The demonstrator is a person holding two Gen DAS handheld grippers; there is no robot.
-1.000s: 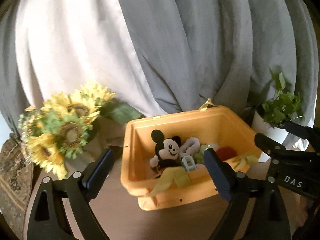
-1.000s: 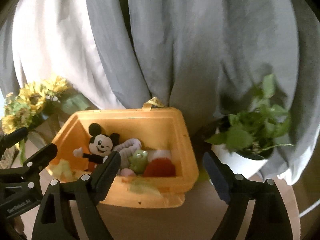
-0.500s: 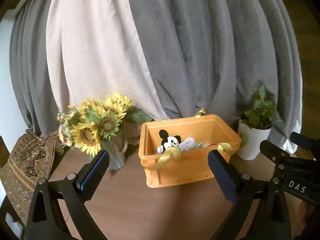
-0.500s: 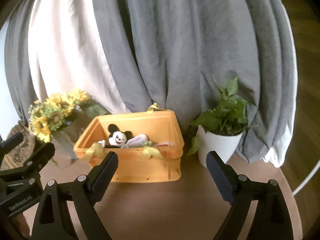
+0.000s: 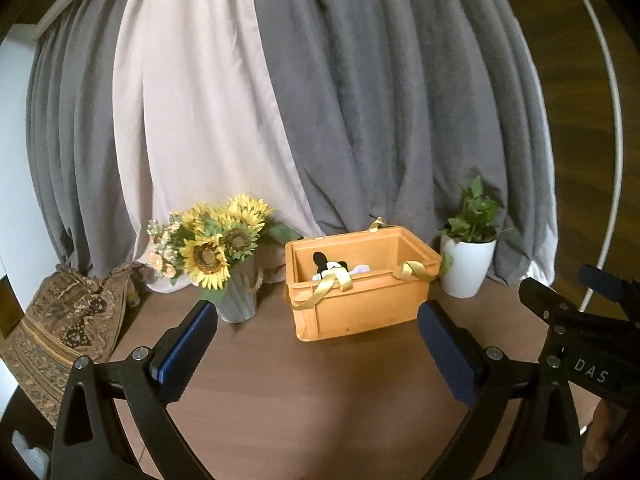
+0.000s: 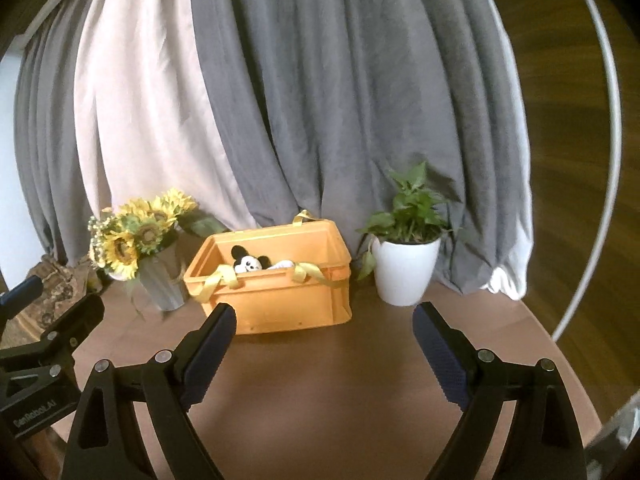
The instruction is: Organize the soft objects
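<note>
The orange box (image 5: 360, 292) sits mid-frame, with the toy mouse (image 5: 330, 266) inside. The left gripper (image 5: 316, 340) and right gripper (image 6: 322, 344), jaws just opened wider, hold nothing. Pull back slowly.

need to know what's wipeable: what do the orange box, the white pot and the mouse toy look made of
Orange box: looks like moulded plastic with a matte finish, going by its ribbed rim and stiff flat walls. White pot: smooth and slightly glossy, ceramic or plastic, can't tell which. Mouse toy: seems plush fabric, with soft rounded ears and a fuzzy outline.
</note>
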